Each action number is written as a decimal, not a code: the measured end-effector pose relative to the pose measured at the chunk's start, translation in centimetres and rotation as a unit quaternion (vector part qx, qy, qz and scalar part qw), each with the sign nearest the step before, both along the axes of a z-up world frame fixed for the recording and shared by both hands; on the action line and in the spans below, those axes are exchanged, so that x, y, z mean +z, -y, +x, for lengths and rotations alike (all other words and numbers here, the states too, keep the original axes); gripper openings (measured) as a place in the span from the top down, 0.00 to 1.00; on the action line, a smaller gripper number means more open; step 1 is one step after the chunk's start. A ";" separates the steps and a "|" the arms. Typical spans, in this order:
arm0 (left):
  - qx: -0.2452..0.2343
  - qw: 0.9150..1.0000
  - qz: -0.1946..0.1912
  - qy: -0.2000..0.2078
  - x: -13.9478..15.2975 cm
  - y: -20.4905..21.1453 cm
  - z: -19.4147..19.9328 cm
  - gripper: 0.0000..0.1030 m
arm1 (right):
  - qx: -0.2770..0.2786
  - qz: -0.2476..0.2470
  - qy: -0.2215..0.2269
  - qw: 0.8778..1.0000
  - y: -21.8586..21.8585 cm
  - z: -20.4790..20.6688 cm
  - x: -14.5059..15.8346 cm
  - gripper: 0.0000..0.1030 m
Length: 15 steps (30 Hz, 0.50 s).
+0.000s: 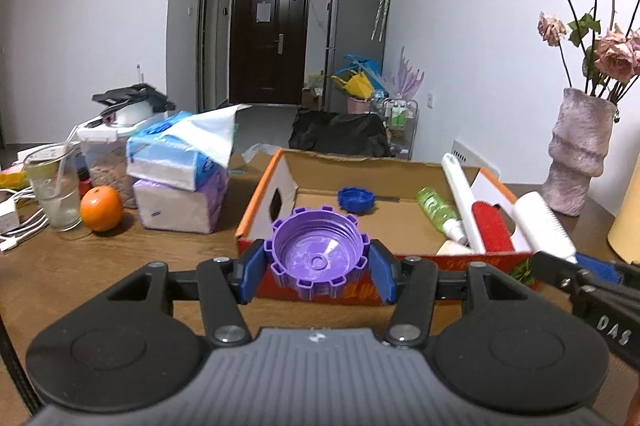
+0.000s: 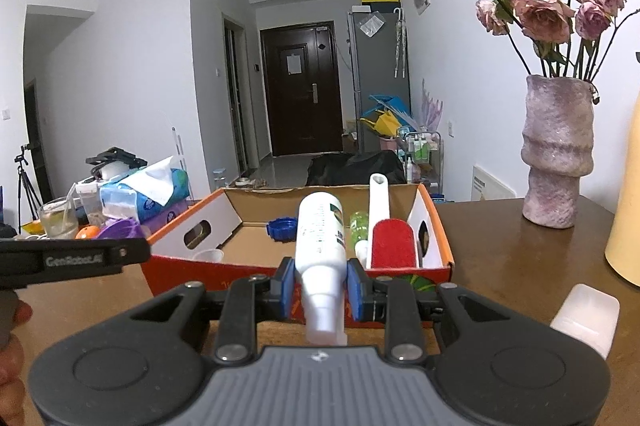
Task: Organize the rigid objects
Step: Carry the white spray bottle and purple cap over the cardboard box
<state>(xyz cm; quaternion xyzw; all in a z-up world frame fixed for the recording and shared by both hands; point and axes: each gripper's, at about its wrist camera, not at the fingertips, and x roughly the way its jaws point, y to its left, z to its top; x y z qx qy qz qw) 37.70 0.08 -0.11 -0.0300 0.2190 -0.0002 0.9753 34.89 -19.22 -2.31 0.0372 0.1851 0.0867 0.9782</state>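
The left tool grips a purple cap, open side toward the camera, just near of the cardboard box on the desk. The right tool is closed on a white bottle, nozzle nearest. Inside the box lie a blue cap, a green bottle and what looks like a red lint brush.

A brown wooden table carried an open cardboard box. Left of the box lay stacked tissue packs, then an orange, a glass with a straw and white cables. Right of the box stood a pink vase.
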 end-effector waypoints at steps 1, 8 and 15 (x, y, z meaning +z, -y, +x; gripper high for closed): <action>-0.001 1.000 -0.001 0.002 0.1 0.2 0.2 0.46 | 0.000 0.001 0.001 1.000 -0.1 0.2 0.1 0.74; -0.003 1.000 -0.007 0.009 0.5 1.3 2.0 0.46 | 0.002 0.007 0.004 1.000 -0.3 1.9 0.4 0.74; -0.003 1.000 -0.015 0.019 1.0 1.8 3.8 0.46 | 0.003 0.011 0.008 1.000 -0.5 3.8 0.6 0.74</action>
